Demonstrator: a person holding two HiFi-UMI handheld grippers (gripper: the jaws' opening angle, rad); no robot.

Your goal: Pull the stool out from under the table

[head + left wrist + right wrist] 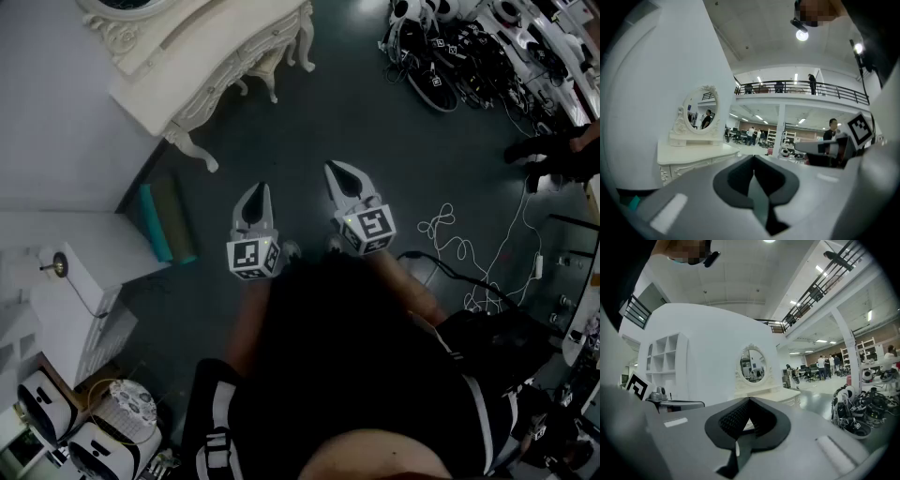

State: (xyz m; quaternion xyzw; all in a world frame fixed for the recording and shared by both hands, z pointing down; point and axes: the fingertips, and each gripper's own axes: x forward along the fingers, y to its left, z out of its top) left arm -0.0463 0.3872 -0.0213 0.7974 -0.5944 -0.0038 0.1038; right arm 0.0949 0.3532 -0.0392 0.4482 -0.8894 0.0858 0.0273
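A white ornate dressing table [216, 66] with an oval mirror [701, 110] stands against the wall at the upper left of the head view. It also shows in the right gripper view, dressing table [773, 393] straight ahead. No stool shows in any view, and the tabletop hides the space beneath it. My left gripper [256, 192] and right gripper [341, 172] hang side by side over the dark floor, a good way short of the table. Both point towards it. Each is shut with nothing between its jaws, as seen on the left gripper [753, 158] and right gripper [749, 403].
Teal and olive rolled mats [169, 220] lie by a white cabinet [84, 272] at the left. A white cable [450, 234] coils on the floor at the right. Black-and-white gear [459, 56] is piled at the top right. A person's feet [553, 155] show at the right edge.
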